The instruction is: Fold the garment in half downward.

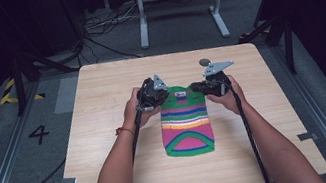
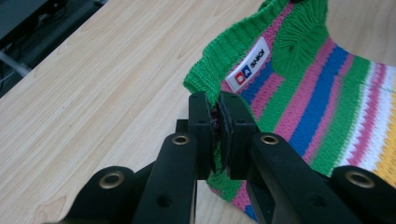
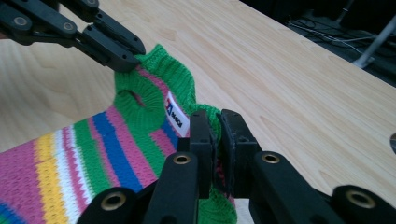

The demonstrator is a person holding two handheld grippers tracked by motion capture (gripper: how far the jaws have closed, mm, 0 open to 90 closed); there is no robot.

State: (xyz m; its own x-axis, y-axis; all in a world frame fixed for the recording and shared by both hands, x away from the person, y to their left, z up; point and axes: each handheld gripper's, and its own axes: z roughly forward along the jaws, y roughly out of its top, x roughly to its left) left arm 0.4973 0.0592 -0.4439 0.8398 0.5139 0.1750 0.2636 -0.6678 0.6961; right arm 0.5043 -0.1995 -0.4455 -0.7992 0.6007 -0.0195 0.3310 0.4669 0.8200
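A small striped knit sweater (image 1: 186, 128), green-edged with pink, blue, white and yellow bands, lies flat in the middle of the wooden table (image 1: 103, 112). My left gripper (image 1: 161, 95) is shut on the sweater's left shoulder edge (image 2: 205, 79), next to the white label (image 2: 251, 64). My right gripper (image 1: 196, 86) is shut on the right shoulder edge (image 3: 205, 112). In the right gripper view the sweater's neck (image 3: 140, 100) is raised off the table, and the left gripper (image 3: 128, 63) pinches its far corner.
A small dark round mark (image 1: 204, 62) sits on the table beyond the right gripper. Cables (image 1: 103, 26) and a grey desk frame (image 1: 181, 2) stand on the floor behind the table. A "4" (image 1: 39, 134) is marked on the floor at left.
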